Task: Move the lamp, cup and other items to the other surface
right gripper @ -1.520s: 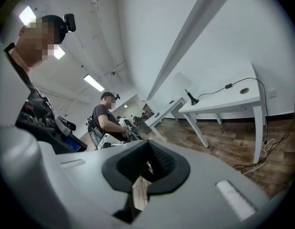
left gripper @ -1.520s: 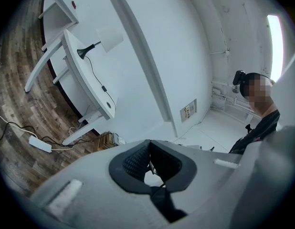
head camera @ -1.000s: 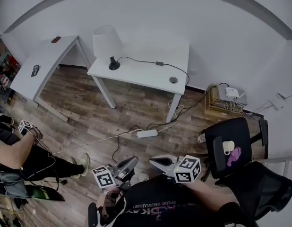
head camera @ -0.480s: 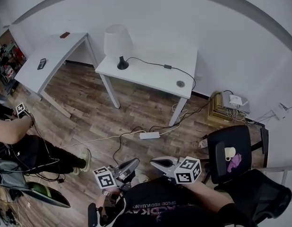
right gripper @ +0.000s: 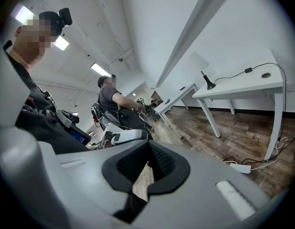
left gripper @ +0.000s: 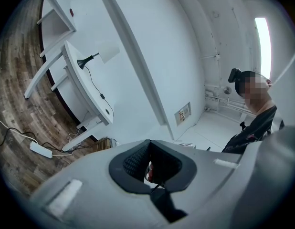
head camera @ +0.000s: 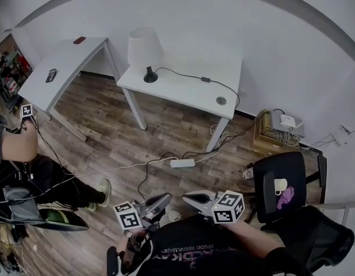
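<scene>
Currently both pairs of jaws are pressed together on nothing. Your left gripper point(head camera: 166, 198) and right gripper point(head camera: 186, 196) sit low against your torso, held about level, with their tips angled toward each other and close together. Well ahead, the lamp point(head camera: 144, 50) stands upright on the white table point(head camera: 183, 91), long axis vertical, shade on top, cord trailing right. The cup point(head camera: 278, 183) sits mouth-up on the black chair point(head camera: 281, 167) at your right, beside a purple item point(head camera: 286, 195).

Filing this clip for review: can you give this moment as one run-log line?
phase: not started | left gripper: shut, empty | right gripper: shut, empty | lamp: on white table | cup: on black chair
</scene>
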`<state>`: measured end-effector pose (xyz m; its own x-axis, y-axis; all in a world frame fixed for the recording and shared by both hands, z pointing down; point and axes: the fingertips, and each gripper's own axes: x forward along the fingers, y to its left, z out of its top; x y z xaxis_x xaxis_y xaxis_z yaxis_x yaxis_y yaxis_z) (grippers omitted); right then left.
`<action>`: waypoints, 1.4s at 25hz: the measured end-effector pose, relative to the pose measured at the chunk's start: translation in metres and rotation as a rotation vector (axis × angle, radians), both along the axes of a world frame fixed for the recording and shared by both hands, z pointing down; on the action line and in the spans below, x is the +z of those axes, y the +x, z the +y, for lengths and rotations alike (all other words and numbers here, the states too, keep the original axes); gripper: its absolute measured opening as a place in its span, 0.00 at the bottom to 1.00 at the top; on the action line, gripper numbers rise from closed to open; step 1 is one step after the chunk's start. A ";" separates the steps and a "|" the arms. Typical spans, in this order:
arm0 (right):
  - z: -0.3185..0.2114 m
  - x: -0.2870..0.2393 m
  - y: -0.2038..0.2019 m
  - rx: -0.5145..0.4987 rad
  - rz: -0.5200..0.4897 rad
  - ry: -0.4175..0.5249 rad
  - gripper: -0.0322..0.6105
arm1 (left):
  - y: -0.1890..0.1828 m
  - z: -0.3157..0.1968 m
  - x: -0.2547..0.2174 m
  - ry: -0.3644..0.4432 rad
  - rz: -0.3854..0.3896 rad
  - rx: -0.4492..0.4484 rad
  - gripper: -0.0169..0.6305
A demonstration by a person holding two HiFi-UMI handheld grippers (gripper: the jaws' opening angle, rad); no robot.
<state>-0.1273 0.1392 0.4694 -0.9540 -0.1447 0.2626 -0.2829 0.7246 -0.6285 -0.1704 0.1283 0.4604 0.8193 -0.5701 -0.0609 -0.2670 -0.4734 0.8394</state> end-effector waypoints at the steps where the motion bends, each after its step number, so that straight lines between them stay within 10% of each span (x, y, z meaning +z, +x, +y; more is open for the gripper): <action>1: 0.000 -0.001 0.000 0.002 -0.004 0.001 0.06 | -0.001 0.000 -0.001 0.003 0.006 -0.001 0.03; 35: -0.002 0.002 -0.023 -0.048 0.028 0.004 0.06 | -0.030 -0.005 0.010 -0.049 0.072 -0.078 0.03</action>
